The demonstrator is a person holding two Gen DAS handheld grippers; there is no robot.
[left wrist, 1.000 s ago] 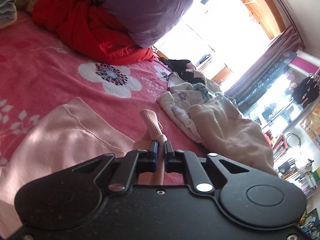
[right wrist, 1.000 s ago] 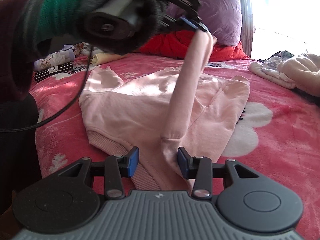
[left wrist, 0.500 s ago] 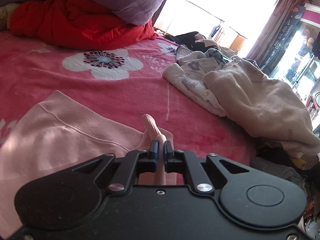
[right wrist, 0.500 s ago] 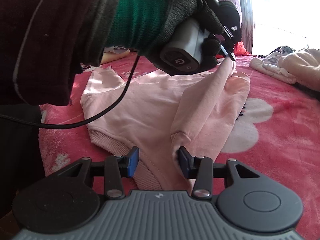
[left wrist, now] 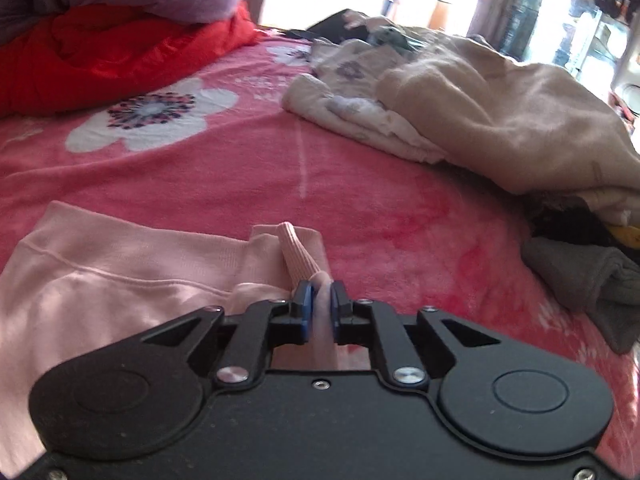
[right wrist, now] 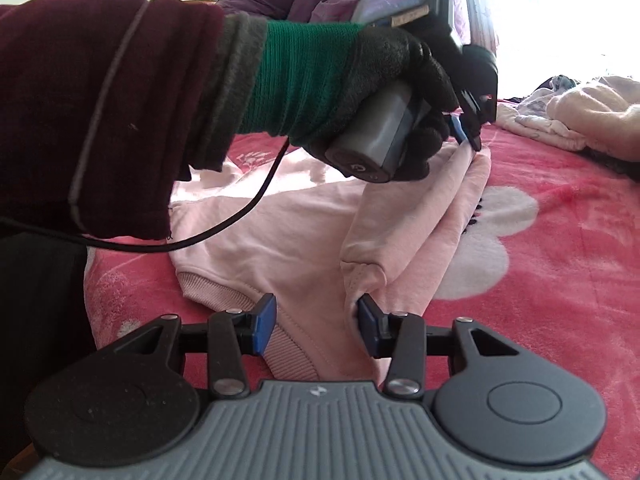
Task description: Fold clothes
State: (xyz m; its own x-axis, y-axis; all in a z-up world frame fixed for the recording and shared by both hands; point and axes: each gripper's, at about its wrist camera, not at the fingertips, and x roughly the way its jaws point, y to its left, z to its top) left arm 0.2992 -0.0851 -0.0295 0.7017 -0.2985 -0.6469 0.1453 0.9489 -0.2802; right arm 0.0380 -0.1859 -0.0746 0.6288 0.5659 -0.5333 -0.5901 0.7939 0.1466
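lay the pink sleeve (right wrist: 404,216) flat on the pink top (right wrist: 280,216), left gripper (left wrist: 319,310) pinching its cuff (left wrist: 298,254), right gripper (right wrist: 316,326) wide and holding nothing.

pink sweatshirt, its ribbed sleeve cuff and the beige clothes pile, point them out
pink sweatshirt (right wrist: 288,220): right wrist view, flat body panel
ribbed sleeve cuff (left wrist: 296,252): left wrist view, mid cuff
beige clothes pile (left wrist: 500,116): left wrist view, top garment

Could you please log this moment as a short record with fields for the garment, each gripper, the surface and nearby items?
garment: pink sweatshirt, lying on the bed, one sleeve folded across it
left gripper: shut on the sleeve cuff
right gripper: open, low over the hem
surface: red floral blanket
nearby: beige clothes pile, grey garment, red quilt
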